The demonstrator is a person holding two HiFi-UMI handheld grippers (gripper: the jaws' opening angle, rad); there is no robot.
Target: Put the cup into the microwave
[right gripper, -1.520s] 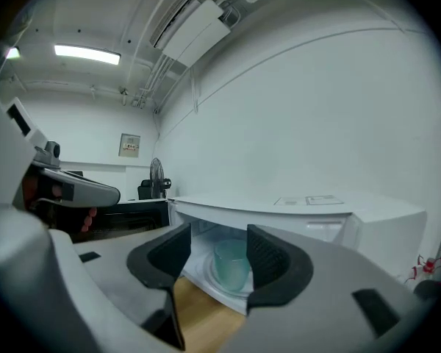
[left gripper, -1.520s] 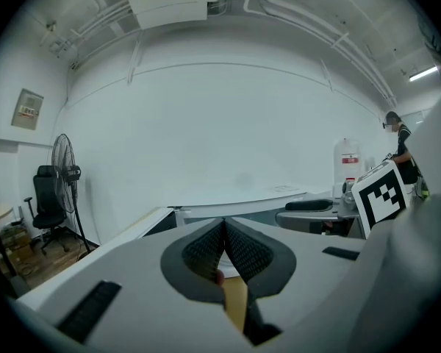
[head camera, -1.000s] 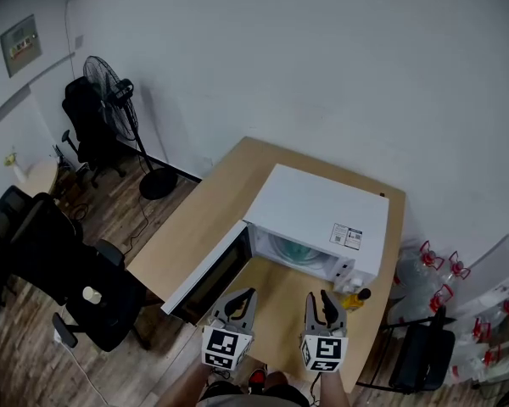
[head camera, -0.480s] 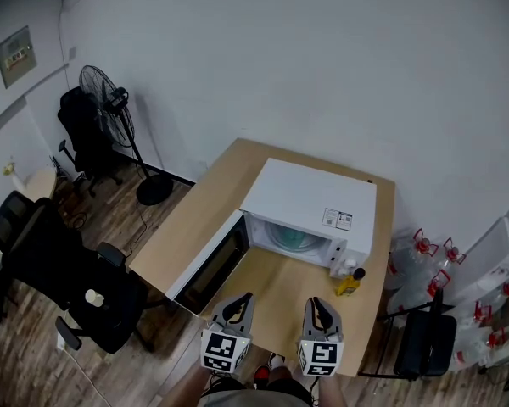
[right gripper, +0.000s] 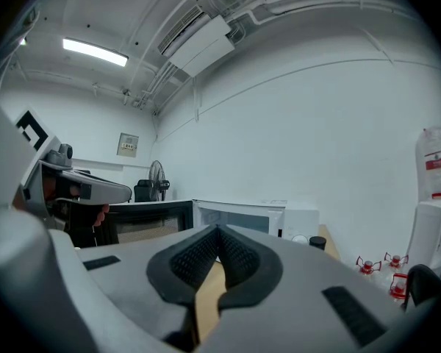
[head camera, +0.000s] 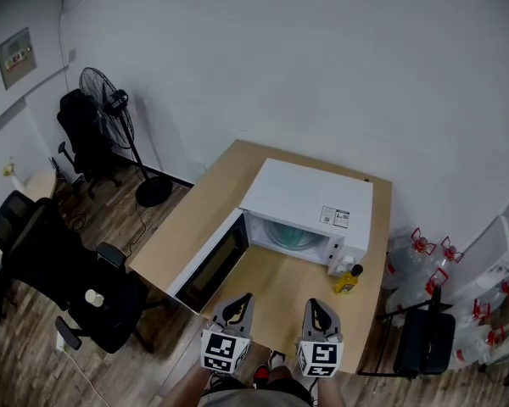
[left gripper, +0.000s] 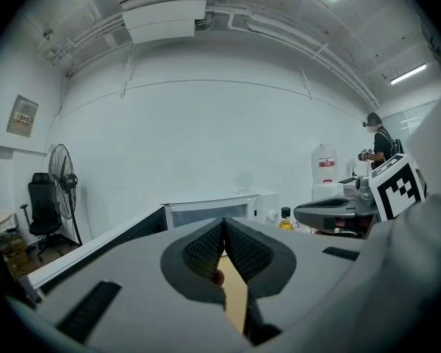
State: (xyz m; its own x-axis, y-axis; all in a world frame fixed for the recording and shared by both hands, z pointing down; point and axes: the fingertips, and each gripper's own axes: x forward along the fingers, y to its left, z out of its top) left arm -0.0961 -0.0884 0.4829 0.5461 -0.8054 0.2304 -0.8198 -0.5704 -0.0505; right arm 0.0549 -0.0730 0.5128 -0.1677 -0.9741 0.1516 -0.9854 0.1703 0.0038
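Head view: the left hand-held gripper (head camera: pixel 240 299) and right hand-held gripper (head camera: pixel 321 305) sit at the tabletop's (head camera: pixel 280 282) near edge, facing the microwave (head camera: pixel 310 195). Its door (head camera: pixel 210 261) is open. A greenish round shape (head camera: pixel 293 237) lies inside; I cannot tell whether it is the cup.

Left gripper view: jaws pressed together, empty.

Right gripper view: jaws together, empty.

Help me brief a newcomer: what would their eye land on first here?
The white microwave stands on the wooden table, its door swung wide open to the left. A small yellow bottle stands at its right front corner. At the bottom edge, the left gripper and right gripper sit side by side, both shut and empty.
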